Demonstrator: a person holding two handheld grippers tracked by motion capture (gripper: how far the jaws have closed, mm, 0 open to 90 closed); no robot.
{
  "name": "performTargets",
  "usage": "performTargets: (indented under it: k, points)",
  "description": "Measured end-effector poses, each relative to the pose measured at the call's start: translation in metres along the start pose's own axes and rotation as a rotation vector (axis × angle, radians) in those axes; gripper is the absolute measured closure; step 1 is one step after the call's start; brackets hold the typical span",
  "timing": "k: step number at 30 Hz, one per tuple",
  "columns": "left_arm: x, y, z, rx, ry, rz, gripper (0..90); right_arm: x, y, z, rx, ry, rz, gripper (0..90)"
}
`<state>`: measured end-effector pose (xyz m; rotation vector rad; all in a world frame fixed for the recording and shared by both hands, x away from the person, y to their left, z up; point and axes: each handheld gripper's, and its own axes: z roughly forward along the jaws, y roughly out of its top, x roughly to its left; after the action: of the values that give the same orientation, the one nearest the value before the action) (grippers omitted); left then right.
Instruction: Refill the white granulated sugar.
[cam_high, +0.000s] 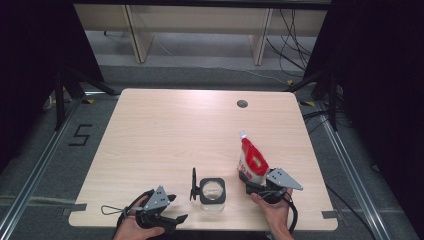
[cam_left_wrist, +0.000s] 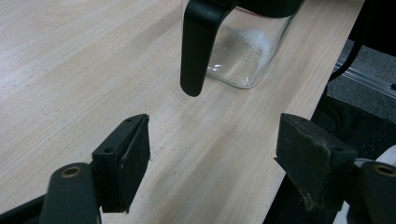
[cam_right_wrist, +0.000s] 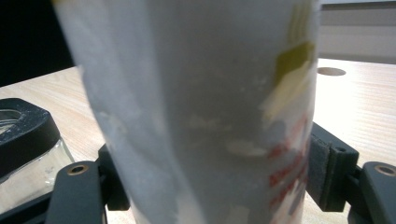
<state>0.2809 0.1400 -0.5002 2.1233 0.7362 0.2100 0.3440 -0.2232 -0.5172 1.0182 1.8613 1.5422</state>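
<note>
Red-and-white soft plastic refill pouch upright at near right of pale wooden table, set between wide-spread jaws of right gripper; pads at both sides, firm squeeze impossible to tell. Square clear glass jar with black lid and handle just left, close to near edge. Left gripper at near-left edge, jaws wide apart, empty. Far half of tabletop bare; round cable hole by far edge.
</note>
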Motion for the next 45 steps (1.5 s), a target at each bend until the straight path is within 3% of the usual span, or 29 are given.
performTargets:
  k: [1,3,5,6,7,9,13,14,15,16,17,18,19,21,23,24,26,27,29,31,32,33,34,35,40,42,43,45]
  points:
    - [0.000,-0.001,0.000,-0.001,0.011,0.004,25.7,0.001,0.000,0.000,-0.002,0.006,0.024,29.5]
    - [0.000,0.000,0.001,-0.001,0.011,0.004,25.7,0.000,0.001,-0.001,0.005,0.003,0.024,30.2]
    - [0.003,0.000,-0.001,0.023,0.011,0.038,25.7,-0.001,0.002,-0.001,0.016,-0.006,0.011,31.7]
    - [0.003,0.000,-0.002,0.029,0.008,0.032,25.8,-0.002,0.004,-0.001,0.023,0.015,0.003,33.2]
    - [0.002,-0.001,0.000,0.001,0.019,0.015,25.8,-0.002,0.005,-0.002,0.033,-0.001,-0.013,33.8]
    - [0.001,-0.001,0.000,-0.019,0.009,-0.008,25.8,0.000,0.005,-0.003,0.039,-0.010,-0.001,34.5]
    - [0.002,-0.001,-0.001,-0.012,0.011,0.001,25.9,-0.003,0.007,-0.003,0.046,-0.020,-0.032,35.8]
    - [0.001,-0.001,0.000,-0.020,0.012,-0.005,25.9,-0.002,0.008,-0.003,0.033,-0.006,-0.013,36.1]
    - [0.001,-0.001,0.000,-0.018,0.010,-0.003,26.0,-0.004,0.008,-0.003,0.048,-0.016,-0.059,36.2]
    - [0.001,-0.001,0.000,-0.018,0.010,-0.003,26.0,-0.004,0.008,-0.003,0.048,-0.016,-0.059,36.2]
    - [0.001,-0.001,0.000,-0.010,0.015,0.008,26.0,-0.002,0.009,-0.004,0.045,-0.008,-0.038,36.5]
    - [0.002,-0.001,-0.001,0.010,0.023,0.033,26.1,-0.003,0.010,-0.004,0.064,-0.014,-0.072,36.6]
    - [0.001,-0.001,0.000,0.003,0.015,0.025,26.1,0.000,0.010,-0.005,0.069,-0.016,-0.049,36.7]
    - [0.001,-0.001,-0.001,-0.001,0.014,0.023,26.1,0.002,0.011,-0.005,0.068,-0.016,-0.086,36.9]
    - [0.001,-0.001,-0.001,-0.026,0.010,0.010,26.1,0.006,0.012,-0.006,0.081,-0.030,-0.082,37.0]
    - [0.001,-0.001,-0.001,-0.026,0.010,0.010,26.1,0.005,0.013,-0.006,0.094,-0.034,-0.131,37.0]
    - [0.002,-0.001,-0.002,-0.010,0.024,0.013,26.1,0.007,0.012,-0.005,0.081,-0.027,-0.118,37.1]
    - [0.001,-0.002,-0.002,-0.014,0.020,0.009,26.1,0.008,0.013,-0.006,0.089,-0.039,-0.161,37.2]
    - [0.001,-0.001,-0.002,-0.015,0.015,0.005,26.1,0.012,0.016,-0.008,0.068,-0.034,-0.156,37.2]
    - [0.002,-0.001,-0.003,-0.028,0.014,0.009,26.1,0.012,0.022,-0.011,0.031,-0.055,-0.223,37.2]
    - [0.002,-0.001,-0.003,-0.028,0.014,0.009,26.1,0.012,0.022,-0.011,0.031,-0.055,-0.223,37.2]
    - [0.005,-0.001,-0.005,-0.007,0.026,0.022,26.1,0.015,0.027,-0.016,0.037,-0.068,-0.272,37.3]
    - [0.005,-0.001,-0.005,-0.007,0.026,0.022,26.1,0.015,0.027,-0.016,0.037,-0.068,-0.272,37.3]
    - [0.003,-0.002,-0.004,-0.020,0.021,0.003,26.1,0.018,0.032,-0.022,0.015,-0.072,-0.320,37.3]
    - [0.002,-0.002,-0.004,-0.023,0.018,-0.002,26.1,0.021,0.039,-0.038,0.024,-0.084,-0.387,37.3]
    - [0.003,-0.002,-0.004,-0.023,0.019,0.003,26.0,0.024,0.040,-0.040,0.020,-0.080,-0.389,37.3]
    - [0.004,-0.002,-0.005,-0.008,0.020,0.010,26.0,0.026,0.042,-0.045,0.036,-0.096,-0.443,37.3]
    - [0.005,-0.003,-0.004,-0.008,0.031,0.011,26.0,0.029,0.043,-0.049,0.039,-0.103,-0.495,37.3]
